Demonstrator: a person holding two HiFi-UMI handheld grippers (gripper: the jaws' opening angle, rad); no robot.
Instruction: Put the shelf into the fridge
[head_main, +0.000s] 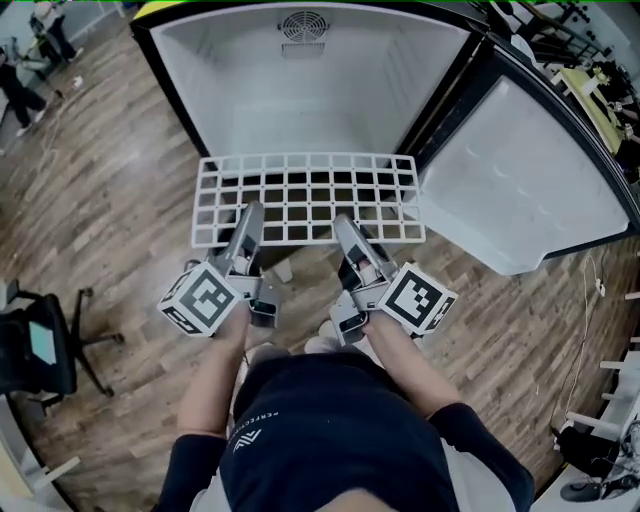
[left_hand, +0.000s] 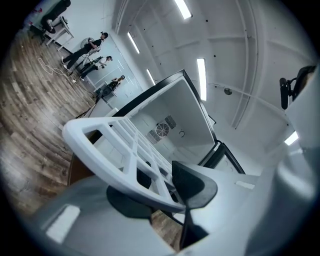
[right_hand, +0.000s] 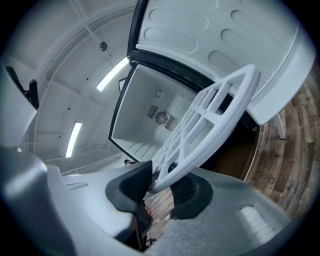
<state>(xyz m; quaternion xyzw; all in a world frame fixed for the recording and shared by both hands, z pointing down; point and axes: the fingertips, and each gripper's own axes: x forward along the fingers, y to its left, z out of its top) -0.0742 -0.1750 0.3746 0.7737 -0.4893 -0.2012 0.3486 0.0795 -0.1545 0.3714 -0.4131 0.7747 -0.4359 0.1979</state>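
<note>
Left tongs and right tongs are each clamped on the near rail of the shelf, set apart to keep it level. It hangs flat just before the open fridge, far edge leading and door swung wide, so it looks ready to slide in.

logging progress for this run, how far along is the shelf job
Done: the fridge door stands open and the shelf is off the floor. In hand: the left gripper and right gripper each clamp its near edge, holding it in front of the fridge. Left: slide it in and let go; it does not look inside yet.
</note>
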